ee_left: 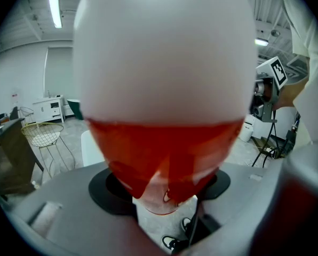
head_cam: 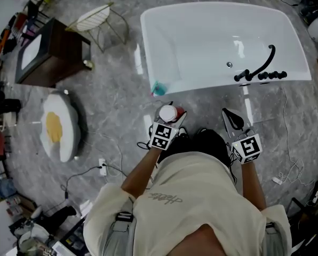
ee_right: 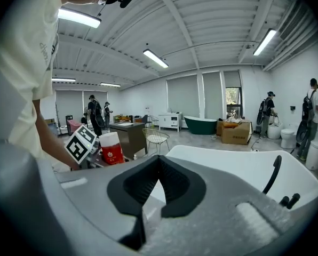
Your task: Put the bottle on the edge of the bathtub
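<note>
Beside the glossy white bathtub (head_cam: 201, 84), left fingers (ee_left: 103, 188) clasp a rounded, seemingly plastic white-and-red bottle (ee_left: 164, 89); right fingers (ee_right: 137, 188) closed, empty.

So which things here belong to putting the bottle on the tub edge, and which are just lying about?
In the job:
red-and-white bottle
left gripper, shut on it
bathtub

Lying about:
wire chair
fried-egg cushion
dark cabinet
black faucet
</note>
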Available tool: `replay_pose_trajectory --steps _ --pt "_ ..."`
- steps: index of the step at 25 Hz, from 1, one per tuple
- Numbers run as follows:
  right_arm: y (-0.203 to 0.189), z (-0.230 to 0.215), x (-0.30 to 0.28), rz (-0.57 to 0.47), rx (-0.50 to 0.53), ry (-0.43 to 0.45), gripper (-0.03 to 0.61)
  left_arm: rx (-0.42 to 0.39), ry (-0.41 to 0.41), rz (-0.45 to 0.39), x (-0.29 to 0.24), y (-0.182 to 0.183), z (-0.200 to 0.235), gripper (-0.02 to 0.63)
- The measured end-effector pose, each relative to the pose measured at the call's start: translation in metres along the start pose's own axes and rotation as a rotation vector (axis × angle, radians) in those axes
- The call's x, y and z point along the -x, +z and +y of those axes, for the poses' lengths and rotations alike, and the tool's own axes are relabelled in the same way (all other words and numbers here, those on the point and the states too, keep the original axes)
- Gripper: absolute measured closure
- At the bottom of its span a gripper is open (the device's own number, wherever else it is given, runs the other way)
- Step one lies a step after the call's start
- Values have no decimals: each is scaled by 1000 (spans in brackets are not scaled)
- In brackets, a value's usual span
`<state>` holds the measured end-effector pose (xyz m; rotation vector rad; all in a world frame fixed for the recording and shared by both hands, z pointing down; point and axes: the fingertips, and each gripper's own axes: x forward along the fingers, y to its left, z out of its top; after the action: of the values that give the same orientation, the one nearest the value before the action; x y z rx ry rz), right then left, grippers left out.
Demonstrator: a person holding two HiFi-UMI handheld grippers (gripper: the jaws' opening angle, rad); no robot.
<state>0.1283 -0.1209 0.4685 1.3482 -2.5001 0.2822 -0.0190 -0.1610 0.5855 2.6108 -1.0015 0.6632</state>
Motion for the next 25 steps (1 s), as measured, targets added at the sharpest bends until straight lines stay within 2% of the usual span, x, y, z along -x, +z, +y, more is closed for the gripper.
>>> replay_pose_trajectory --steps 5,11,18,21,25 --pt "-17 -22 -39 56 -12 88 577 55 79 8 -48 -1 33 312" --pt "-63 -59 -81 129 -27 241 577 114 196 39 -111 -43 60 313" --pt "-82 -114 -119 203 36 315 577 188 288 98 -162 -81 91 311" --pt "-79 -114 -124 217 84 358 577 198 311 123 -172 -93 98 312" --pt "-82 -105 -131 232 32 403 577 194 326 142 -182 -103 104 311"
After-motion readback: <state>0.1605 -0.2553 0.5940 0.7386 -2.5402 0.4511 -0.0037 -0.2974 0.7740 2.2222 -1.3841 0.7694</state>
